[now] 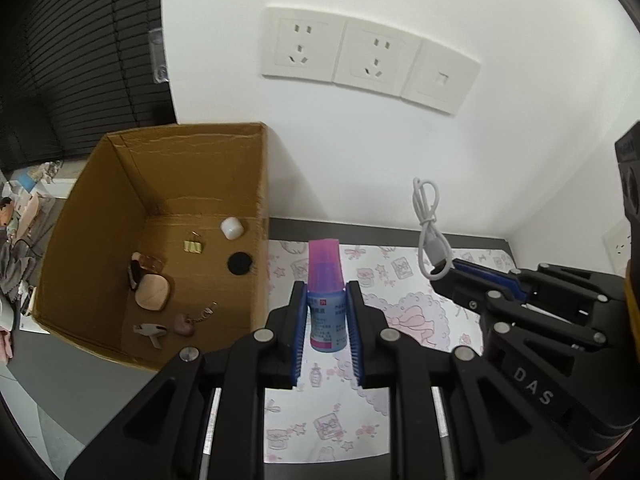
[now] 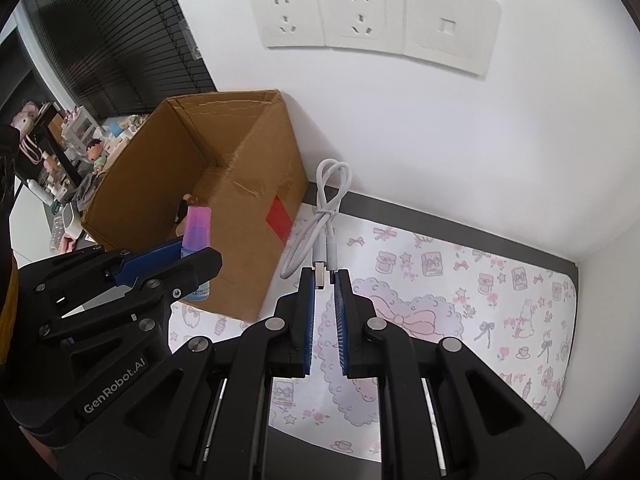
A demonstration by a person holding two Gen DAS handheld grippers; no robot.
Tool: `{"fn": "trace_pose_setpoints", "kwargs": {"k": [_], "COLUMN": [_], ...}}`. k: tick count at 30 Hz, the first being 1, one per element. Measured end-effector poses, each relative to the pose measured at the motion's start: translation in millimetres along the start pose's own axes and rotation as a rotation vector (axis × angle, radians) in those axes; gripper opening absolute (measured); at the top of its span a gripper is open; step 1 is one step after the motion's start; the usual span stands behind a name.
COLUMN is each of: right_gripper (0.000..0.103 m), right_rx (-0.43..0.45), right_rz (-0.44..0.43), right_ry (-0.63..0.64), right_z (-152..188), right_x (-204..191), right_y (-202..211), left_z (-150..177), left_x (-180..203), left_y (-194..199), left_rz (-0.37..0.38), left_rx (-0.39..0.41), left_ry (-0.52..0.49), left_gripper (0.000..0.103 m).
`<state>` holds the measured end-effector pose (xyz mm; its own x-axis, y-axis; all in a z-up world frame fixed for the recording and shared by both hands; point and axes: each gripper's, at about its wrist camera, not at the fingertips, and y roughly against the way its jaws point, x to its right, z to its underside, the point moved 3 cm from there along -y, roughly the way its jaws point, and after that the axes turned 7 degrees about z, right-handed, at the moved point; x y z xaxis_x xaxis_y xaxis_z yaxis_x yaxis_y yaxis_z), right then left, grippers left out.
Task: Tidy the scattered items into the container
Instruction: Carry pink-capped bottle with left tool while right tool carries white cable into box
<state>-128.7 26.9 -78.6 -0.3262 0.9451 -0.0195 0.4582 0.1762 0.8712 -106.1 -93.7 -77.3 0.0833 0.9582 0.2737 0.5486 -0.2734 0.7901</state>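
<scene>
Left tongs (image 1: 327, 300) clamp the light, rigid bottle (image 1: 326, 300) mid-body; right tongs (image 2: 325, 278) seemingly pinch the floppy cable (image 2: 326, 216) by its stiff plug.

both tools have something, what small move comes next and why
Probably swing the left tool leftward over the cardboard box and release. It is shut on the pink-capped bottle, held upright just outside the box's right wall, while the right tool only pinches the white cable by its plugs.
</scene>
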Motion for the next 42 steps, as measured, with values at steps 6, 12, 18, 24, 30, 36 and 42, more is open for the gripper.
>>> {"fn": "trace_pose_setpoints", "kwargs": {"k": [6, 12, 18, 24, 30, 36, 42], "right_gripper": [0.01, 0.01, 0.01, 0.01, 0.01, 0.01, 0.01], "right_rx": [0.015, 0.019, 0.023, 0.019, 0.007, -0.019, -0.055], "right_rz": [-0.002, -0.009, -0.025, -0.045, -0.059, -0.068, -0.074], "right_ry": [0.022, 0.049, 0.08, 0.116, 0.139, 0.151, 0.161], "right_z": [-11, -23, -33, -46, -54, -60, -61], "right_x": [-18, -41, -69, -103, -129, -147, -160], "right_y": [3, 2, -2, -10, -20, -37, -57], "left_z": [-9, -14, -19, -23, -25, -25, -25], "left_x": [-25, -53, -84, -115, -138, -161, -179], "left_y": [10, 20, 31, 37, 35, 27, 14], "left_rz": [-0.012, -0.03, -0.052, -0.069, -0.073, -0.078, -0.08], "left_rx": [0.018, 0.034, 0.053, 0.062, 0.051, 0.033, 0.012], "left_ry": [0.022, 0.046, 0.081, 0.11, 0.123, 0.145, 0.176], "left_gripper": [0.019, 0.019, 0.019, 0.019, 0.019, 0.019, 0.019]}}
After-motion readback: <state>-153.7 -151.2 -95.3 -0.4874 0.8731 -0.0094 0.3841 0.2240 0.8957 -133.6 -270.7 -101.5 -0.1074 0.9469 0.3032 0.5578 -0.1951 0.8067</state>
